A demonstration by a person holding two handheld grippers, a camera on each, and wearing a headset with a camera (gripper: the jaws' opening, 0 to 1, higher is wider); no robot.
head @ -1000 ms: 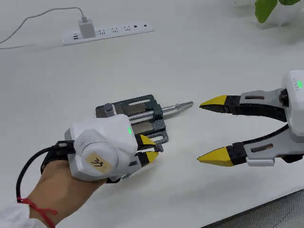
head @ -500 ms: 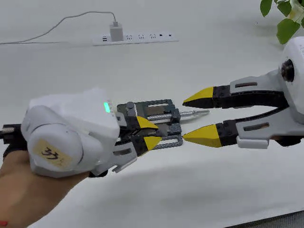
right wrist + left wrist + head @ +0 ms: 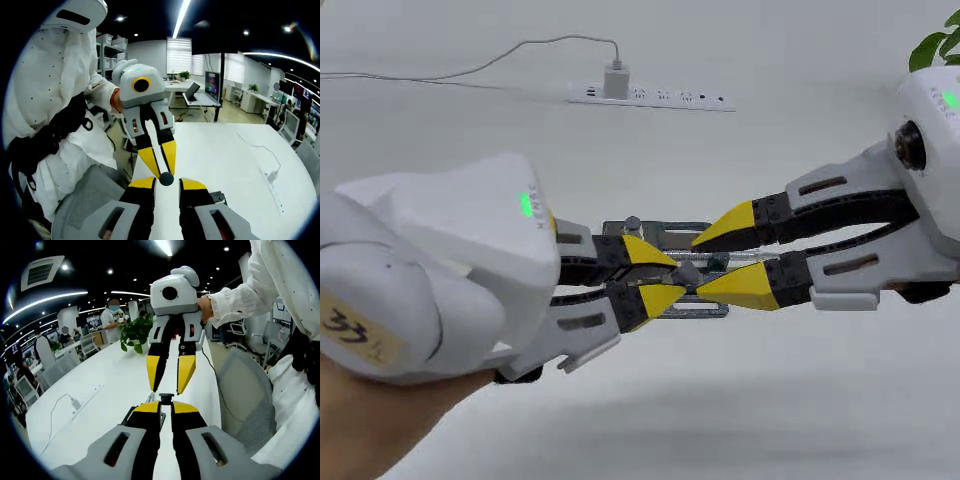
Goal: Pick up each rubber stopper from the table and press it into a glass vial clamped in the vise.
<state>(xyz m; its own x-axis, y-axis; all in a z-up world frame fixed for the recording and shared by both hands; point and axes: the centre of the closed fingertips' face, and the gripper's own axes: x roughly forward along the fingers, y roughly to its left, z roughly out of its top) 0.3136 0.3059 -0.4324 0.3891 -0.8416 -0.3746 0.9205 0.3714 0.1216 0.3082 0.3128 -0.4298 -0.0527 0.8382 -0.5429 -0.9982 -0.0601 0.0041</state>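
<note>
In the head view, the left tool (image 3: 680,277) reached in from the lower left and the right tool (image 3: 696,268) from the right, their yellow tips meeting nose to nose above the white counter (image 3: 770,160). A small grey rubber stopper (image 3: 688,272) sat where the tips met, with the vise (image 3: 660,232) just behind on the counter. A power strip (image 3: 650,95) lay well beyond.

In the left gripper view, the left tool (image 3: 166,404) was nearly pressed together, pinching a dark piece, apparently the rubber stopper (image 3: 166,399). The right tool (image 3: 166,390) pointed down at it, its two tips spread.

In the right gripper view, the left tool (image 3: 165,174) gripped the round rubber stopper (image 3: 166,179) at its very tips. The right tool (image 3: 168,183) stood spread, one tip on either side of the stopper.
</note>
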